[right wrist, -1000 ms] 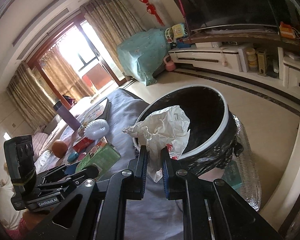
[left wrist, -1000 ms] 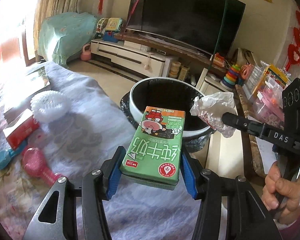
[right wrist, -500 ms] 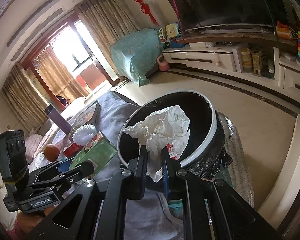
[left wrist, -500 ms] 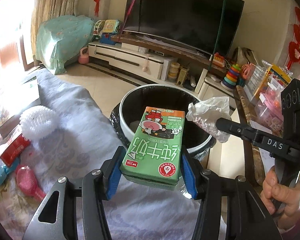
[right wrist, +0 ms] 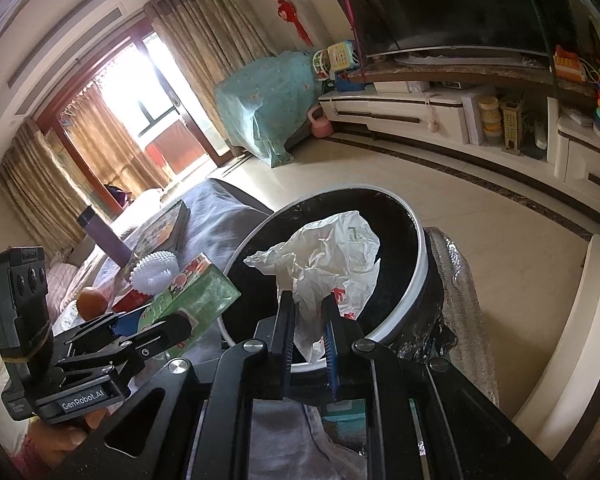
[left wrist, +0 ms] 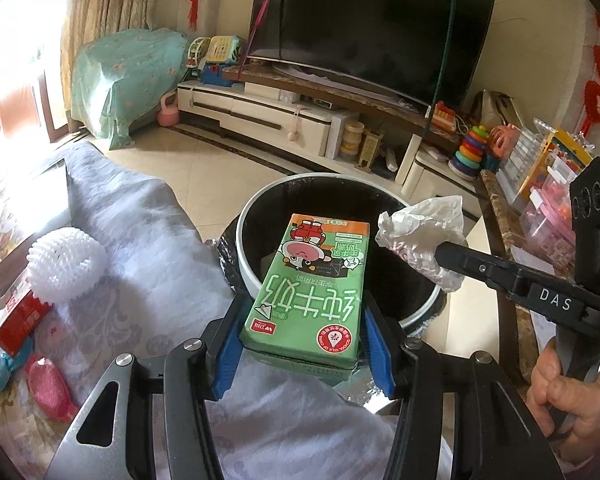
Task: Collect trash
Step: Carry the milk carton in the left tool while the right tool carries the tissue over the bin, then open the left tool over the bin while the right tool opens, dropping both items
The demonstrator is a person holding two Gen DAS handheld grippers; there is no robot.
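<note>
- The green milk carton (left wrist: 308,292) is clamped between the blue pads of the left gripper (left wrist: 300,340), above the near rim of the black trash bin (left wrist: 248,264).
- The crumpled white plastic bag (right wrist: 324,264) is pinched in the almost closed right gripper (right wrist: 306,332), over the bin's opening.

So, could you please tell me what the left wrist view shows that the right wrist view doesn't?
Only the left wrist view shows the pink brush and the carton's printed top. Only the right wrist view shows the purple bottle and the orange. Both show the bin, the green milk carton in the left claw and the crumpled white wrapper in the right claw.
</note>
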